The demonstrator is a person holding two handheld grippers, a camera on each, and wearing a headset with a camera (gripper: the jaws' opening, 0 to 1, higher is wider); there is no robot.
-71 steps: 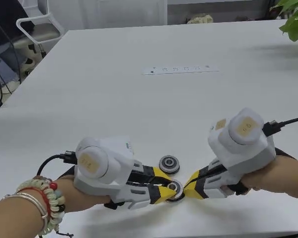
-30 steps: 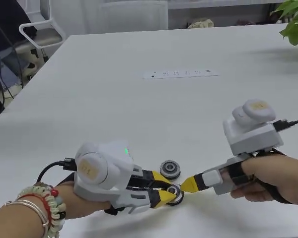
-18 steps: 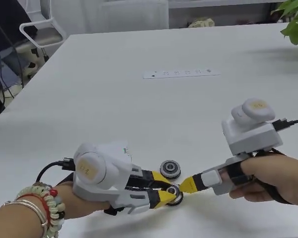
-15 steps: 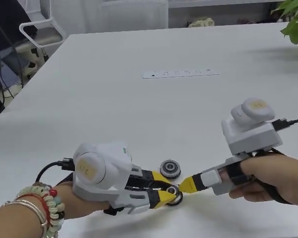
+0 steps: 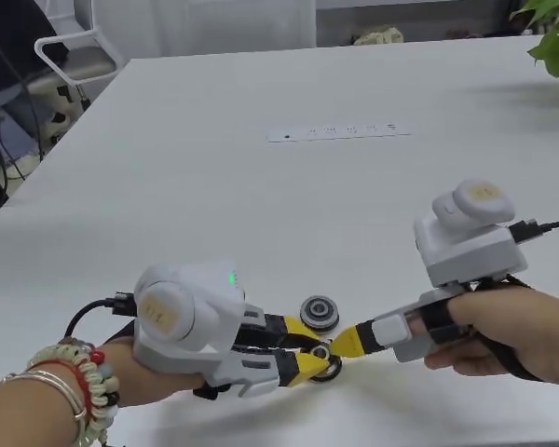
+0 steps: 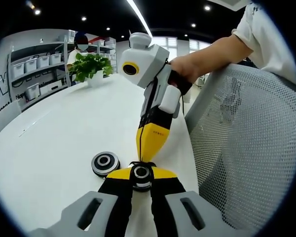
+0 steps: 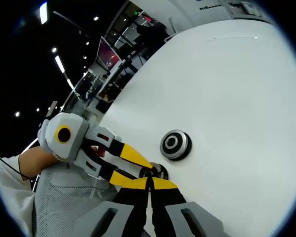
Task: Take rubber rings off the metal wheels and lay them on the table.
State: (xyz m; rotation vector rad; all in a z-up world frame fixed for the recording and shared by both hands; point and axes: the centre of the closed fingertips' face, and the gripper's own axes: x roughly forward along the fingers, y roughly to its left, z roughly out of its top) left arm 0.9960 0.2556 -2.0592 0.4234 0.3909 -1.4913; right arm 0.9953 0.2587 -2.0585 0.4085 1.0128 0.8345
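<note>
Clamping small round metal wheel [image 6: 141, 174] in left gripper [image 5: 315, 361]; pinching its black rubber ring [image 6: 142, 163] with right gripper [image 5: 339, 346], jaws together; 1 more ringed wheel [image 5: 319, 313] just beside.

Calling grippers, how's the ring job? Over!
Left gripper shut on small metal wheel. Right gripper shut, tip at its black rubber ring. Second wheel lies beside, not blocking.

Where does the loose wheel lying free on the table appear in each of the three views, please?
Head view: the loose wheel is low centre, just beyond the clamped wheel.
Left gripper view: the loose wheel is lower left of centre, left of the clamped wheel.
Right gripper view: the loose wheel is right of centre, up and right of the clamped wheel.
Shared landmark: the clamped wheel.
</note>
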